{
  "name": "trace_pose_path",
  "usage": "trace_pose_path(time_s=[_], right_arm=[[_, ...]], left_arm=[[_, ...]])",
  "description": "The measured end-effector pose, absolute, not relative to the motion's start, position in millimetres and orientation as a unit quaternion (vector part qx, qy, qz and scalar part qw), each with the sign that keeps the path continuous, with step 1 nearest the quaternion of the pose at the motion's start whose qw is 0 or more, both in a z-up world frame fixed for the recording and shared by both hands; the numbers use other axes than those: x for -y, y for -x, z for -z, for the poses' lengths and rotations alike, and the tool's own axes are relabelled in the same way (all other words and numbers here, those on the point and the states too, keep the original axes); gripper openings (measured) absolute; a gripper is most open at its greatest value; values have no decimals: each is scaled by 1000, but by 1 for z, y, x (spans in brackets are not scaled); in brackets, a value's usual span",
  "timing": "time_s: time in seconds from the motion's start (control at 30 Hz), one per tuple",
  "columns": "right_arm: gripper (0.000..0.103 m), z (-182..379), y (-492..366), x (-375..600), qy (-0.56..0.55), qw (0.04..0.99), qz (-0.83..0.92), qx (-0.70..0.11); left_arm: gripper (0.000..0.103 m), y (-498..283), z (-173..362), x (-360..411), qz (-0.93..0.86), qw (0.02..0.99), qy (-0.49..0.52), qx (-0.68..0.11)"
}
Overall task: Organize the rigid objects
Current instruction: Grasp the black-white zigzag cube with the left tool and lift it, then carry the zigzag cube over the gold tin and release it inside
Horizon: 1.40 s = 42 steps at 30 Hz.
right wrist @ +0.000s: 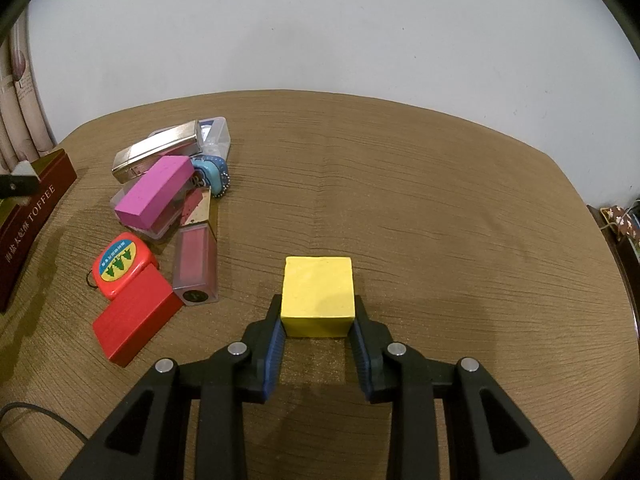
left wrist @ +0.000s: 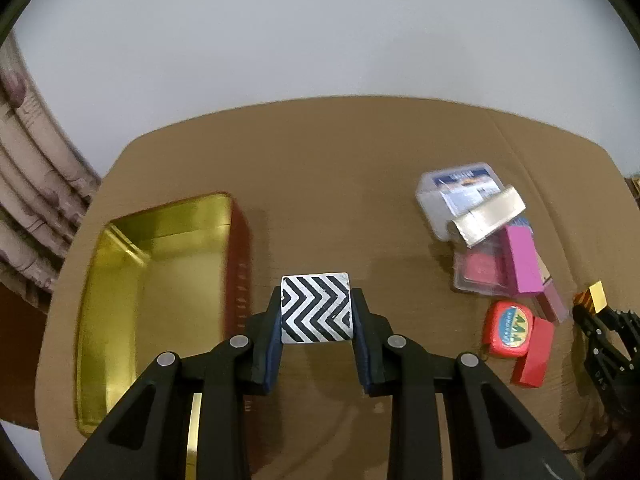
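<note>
My left gripper [left wrist: 316, 310] is shut on a cube with black and white zigzag stripes [left wrist: 316, 308], held above the brown table just right of an open gold-lined tin [left wrist: 160, 280] with red sides. In the right wrist view my right gripper [right wrist: 318, 312] is shut on a yellow cube [right wrist: 318, 292], both pads pressed on its sides. The right gripper with the yellow cube [left wrist: 596, 294] shows at the right edge of the left wrist view. The tin [right wrist: 36, 208], marked TOFFEE, lies at the far left of the right wrist view.
A pile lies between the grippers: a red tape measure [right wrist: 120, 264], a red block [right wrist: 136, 318], a pink block [right wrist: 154, 192], a lip gloss tube [right wrist: 196, 264], a silver case [right wrist: 156, 150], clear plastic boxes [left wrist: 460, 192] and a blue round item [right wrist: 212, 172]. A curtain [left wrist: 32, 184] hangs left.
</note>
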State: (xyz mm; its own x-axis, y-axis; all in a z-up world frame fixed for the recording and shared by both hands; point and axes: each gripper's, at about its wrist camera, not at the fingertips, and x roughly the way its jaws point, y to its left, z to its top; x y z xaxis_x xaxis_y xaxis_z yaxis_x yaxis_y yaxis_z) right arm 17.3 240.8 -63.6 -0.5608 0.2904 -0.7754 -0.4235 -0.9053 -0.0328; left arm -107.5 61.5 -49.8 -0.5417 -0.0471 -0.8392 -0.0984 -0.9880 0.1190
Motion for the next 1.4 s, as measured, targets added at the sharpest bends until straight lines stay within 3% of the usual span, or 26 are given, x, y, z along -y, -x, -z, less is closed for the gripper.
trace_pose_path(time_s=[0.43, 1.4], right_arm=[[31, 64, -18, -239, 423, 205, -880, -75], [31, 65, -14, -237, 423, 205, -879, -74]], left_arm=[[27, 104, 26, 29, -873, -65, 481, -43], [27, 98, 86, 128, -833, -144, 535, -3]])
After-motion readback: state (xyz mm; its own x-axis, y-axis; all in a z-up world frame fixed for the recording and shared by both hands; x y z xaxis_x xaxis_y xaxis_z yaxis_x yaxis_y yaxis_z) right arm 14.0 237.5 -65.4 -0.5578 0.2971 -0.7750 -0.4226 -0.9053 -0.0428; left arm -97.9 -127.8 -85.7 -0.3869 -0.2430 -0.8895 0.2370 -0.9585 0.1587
